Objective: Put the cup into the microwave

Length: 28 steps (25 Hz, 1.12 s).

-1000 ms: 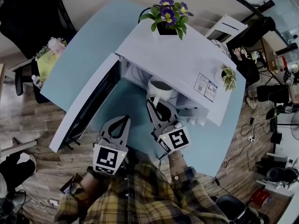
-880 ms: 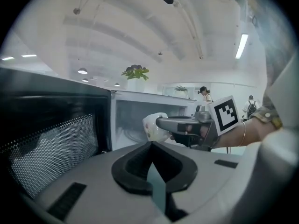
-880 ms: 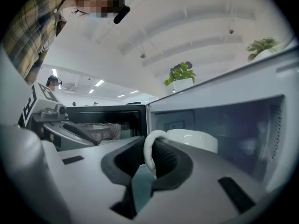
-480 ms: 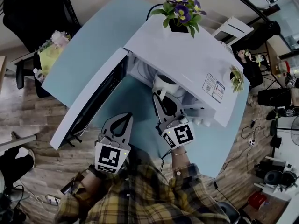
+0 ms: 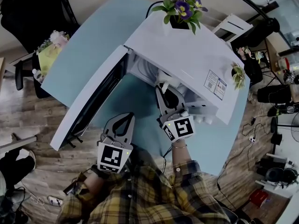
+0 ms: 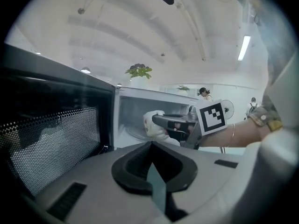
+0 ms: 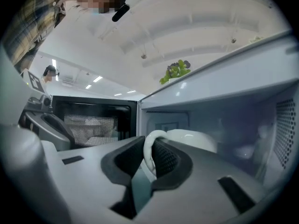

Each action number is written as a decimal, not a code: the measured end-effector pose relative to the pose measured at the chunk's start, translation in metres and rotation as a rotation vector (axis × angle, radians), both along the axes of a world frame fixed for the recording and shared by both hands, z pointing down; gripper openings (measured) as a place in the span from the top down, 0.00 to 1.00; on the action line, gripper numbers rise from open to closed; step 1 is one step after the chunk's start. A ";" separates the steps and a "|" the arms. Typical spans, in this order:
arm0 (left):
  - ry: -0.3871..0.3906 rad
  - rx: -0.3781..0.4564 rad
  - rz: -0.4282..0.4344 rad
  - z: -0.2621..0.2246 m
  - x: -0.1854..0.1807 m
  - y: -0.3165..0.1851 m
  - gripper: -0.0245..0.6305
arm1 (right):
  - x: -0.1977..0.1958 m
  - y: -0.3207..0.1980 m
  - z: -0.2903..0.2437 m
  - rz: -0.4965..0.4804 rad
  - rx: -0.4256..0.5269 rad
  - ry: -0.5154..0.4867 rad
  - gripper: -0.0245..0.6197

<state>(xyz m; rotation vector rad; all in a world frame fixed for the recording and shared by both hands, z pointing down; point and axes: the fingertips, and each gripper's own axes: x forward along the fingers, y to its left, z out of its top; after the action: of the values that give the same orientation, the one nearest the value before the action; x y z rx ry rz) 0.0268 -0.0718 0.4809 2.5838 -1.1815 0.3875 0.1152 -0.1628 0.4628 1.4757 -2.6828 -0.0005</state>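
A white microwave (image 5: 187, 55) stands on a pale blue table (image 5: 84, 41). Its door (image 5: 88, 101) is swung fully open and reaches out toward 8 o'clock in the head view. The right gripper (image 5: 163, 89) points toward 12 o'clock into the oven's open mouth. Its jaws are clamped on the looped handle (image 7: 148, 146) of a white cup (image 7: 191, 140), and the handle stands upright between the dark pads. The cup is already past the door frame and inside the cavity, with the perforated side wall at 3 o'clock of it in the right gripper view. Whether its base rests on the oven floor cannot be told. From the head view the oven's top hides nearly all of the cup. The left gripper (image 5: 127, 117) hangs in front of the open door, at about 8 o'clock of the right one and well apart from the cup. Its jaws are brought together at the tips with nothing between them. A pot of purple flowers (image 5: 180, 10) sits on the microwave's top at its 12 o'clock edge, and a small green plant (image 5: 238, 73) is at its 3 o'clock corner. A printed sticker (image 5: 215, 84) lies just beside that plant. Plaid sleeves (image 5: 140, 195) fill the 6 o'clock part of the head view.
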 end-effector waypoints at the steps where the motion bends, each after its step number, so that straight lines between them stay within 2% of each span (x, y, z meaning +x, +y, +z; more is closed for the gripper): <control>1: 0.000 0.000 -0.001 0.000 0.000 0.000 0.97 | 0.000 -0.001 0.002 0.006 -0.001 0.002 0.88; 10: 0.010 -0.008 -0.008 0.003 -0.003 0.009 0.97 | 0.009 -0.014 0.009 0.065 0.016 0.008 0.88; 19: 0.020 -0.026 -0.009 0.006 -0.006 0.017 0.97 | 0.011 -0.037 0.015 0.149 0.047 0.050 0.88; 28: 0.019 -0.025 -0.017 0.007 -0.008 0.018 0.97 | 0.014 -0.053 0.015 0.249 0.076 0.042 0.88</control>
<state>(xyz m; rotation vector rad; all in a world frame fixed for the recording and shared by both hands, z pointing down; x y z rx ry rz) 0.0187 -0.0540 0.4878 2.5488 -1.1831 0.3708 0.1289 -0.2157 0.4776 1.8015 -2.4739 -0.1178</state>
